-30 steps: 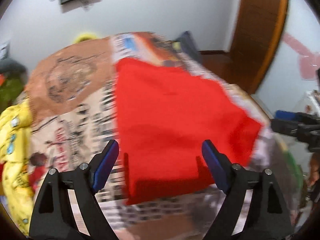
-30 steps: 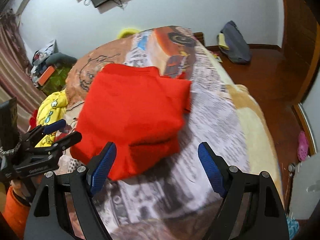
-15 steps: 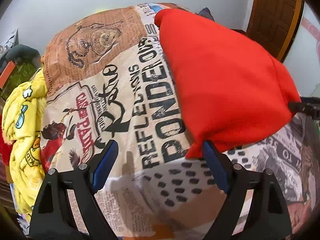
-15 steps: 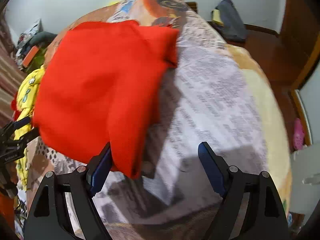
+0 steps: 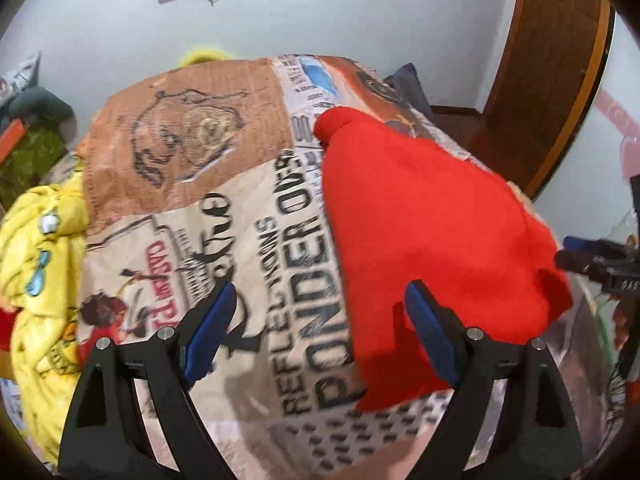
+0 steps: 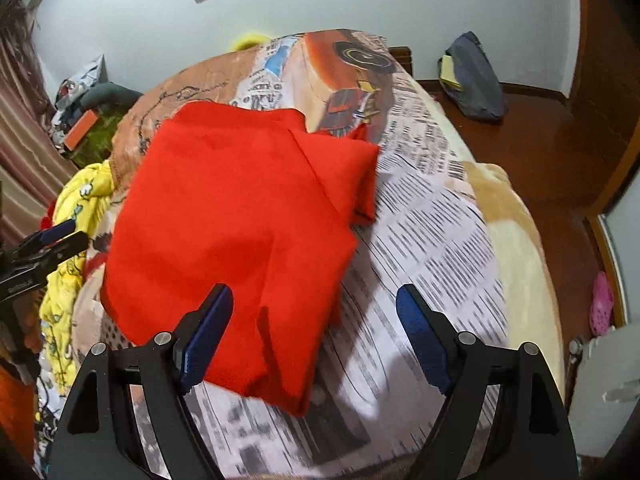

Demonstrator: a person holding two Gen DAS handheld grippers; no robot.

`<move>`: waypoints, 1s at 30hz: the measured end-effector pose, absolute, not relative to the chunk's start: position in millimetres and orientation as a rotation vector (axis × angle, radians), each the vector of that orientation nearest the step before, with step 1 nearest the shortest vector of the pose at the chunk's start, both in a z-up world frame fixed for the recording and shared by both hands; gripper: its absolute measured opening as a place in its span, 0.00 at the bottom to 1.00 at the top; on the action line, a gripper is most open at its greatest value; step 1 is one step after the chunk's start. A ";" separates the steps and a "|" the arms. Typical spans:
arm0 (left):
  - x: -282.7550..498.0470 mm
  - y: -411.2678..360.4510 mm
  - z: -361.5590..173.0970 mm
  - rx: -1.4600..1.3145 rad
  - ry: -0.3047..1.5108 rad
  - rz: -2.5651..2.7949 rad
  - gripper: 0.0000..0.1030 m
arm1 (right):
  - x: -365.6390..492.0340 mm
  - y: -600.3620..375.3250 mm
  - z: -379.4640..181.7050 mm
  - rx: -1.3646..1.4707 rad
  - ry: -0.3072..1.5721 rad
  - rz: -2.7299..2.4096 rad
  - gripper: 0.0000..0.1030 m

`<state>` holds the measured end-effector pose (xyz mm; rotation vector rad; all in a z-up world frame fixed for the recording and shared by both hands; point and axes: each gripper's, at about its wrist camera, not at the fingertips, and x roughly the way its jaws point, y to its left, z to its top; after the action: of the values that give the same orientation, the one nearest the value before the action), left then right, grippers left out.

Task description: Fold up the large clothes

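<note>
A red garment (image 5: 424, 232) lies folded in a thick rectangle on the printed bedspread (image 5: 248, 216); it also shows in the right wrist view (image 6: 240, 216). My left gripper (image 5: 320, 332) is open and empty, above the bedspread at the garment's left edge, its right finger over the red cloth. My right gripper (image 6: 316, 332) is open and empty, above the garment's near right corner. Each gripper appears small at the side of the other's view, the right one (image 5: 592, 258) and the left one (image 6: 44, 244).
A yellow cartoon-print garment (image 5: 36, 280) is heaped at the bed's left side, also in the right wrist view (image 6: 68, 240). A dark bag (image 6: 476, 76) lies on the wooden floor by the wall. A wooden door (image 5: 552, 72) stands right. Pink slippers (image 6: 600, 308) lie beside the bed.
Both grippers have pulled back and up from the garment, open throughout. The red garment lies in the same folded shape on the bed.
</note>
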<state>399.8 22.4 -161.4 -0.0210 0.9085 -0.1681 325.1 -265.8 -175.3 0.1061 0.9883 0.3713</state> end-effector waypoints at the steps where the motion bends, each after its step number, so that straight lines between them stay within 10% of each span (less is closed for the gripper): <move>1: 405.6 22.1 -163.5 -0.035 0.918 -0.177 0.83 | 331.1 -264.4 -177.6 0.114 0.995 0.381 0.79; 24: 505.7 13.5 -234.1 -0.490 1.150 -0.423 0.85 | 425.9 -243.9 -231.7 0.324 1.190 0.656 0.80; 30: 509.0 3.0 -233.5 -0.483 1.146 -0.428 0.66 | 421.1 -234.5 -226.8 0.284 1.188 0.657 0.64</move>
<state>509.0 3.0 -233.5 -0.4833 1.1459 -0.4283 421.1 -234.5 -226.8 0.2837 1.1882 0.6572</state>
